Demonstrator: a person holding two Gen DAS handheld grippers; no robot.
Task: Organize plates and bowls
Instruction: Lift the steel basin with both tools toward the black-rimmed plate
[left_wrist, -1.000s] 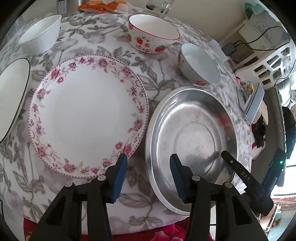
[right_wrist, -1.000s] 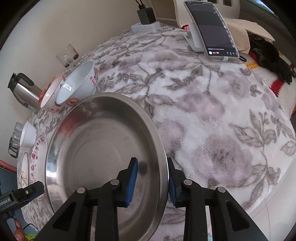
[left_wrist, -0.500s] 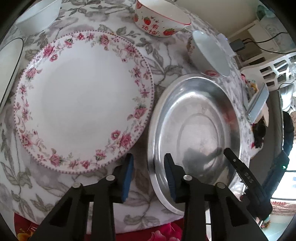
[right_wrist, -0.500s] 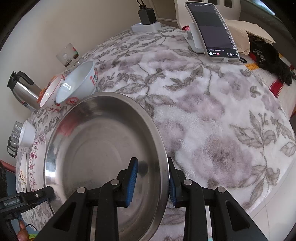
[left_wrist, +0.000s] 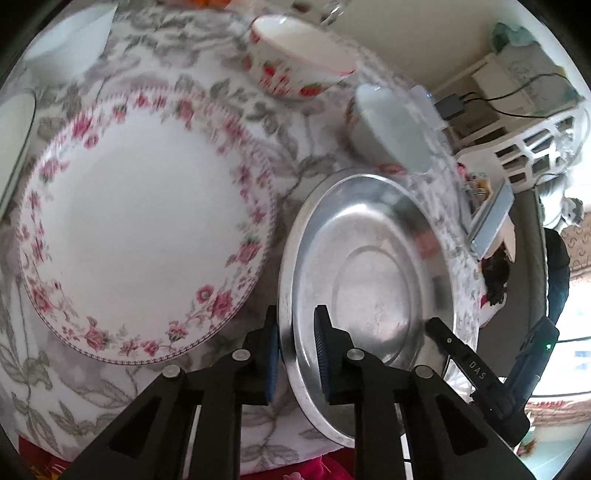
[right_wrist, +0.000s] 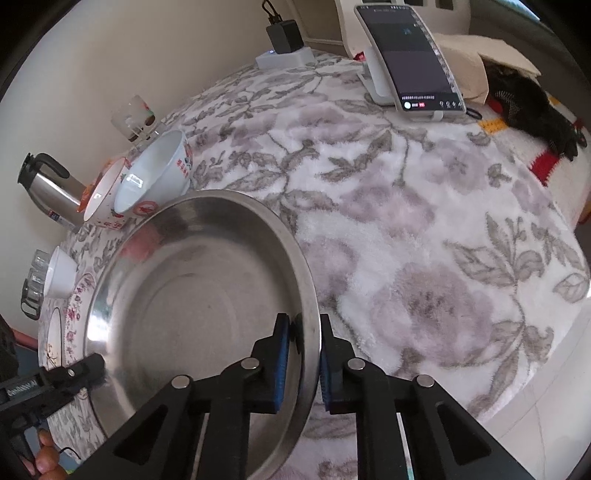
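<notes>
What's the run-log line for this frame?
left tongs: closing on steel dish near rim | right tongs: shut on opposite rim | floral plate: beside dish, untouched

Bright daylight; left view motion-blurred; fisheye bends edges, dark corners

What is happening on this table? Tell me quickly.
A person is working two handheld grippers on the steel plate. The left gripper and the right gripper have both just been closing on opposite sides of its rim and now clamp it. The plate sits beside the floral plate, with bowls behind; whether it has left the cloth cannot be told.
</notes>
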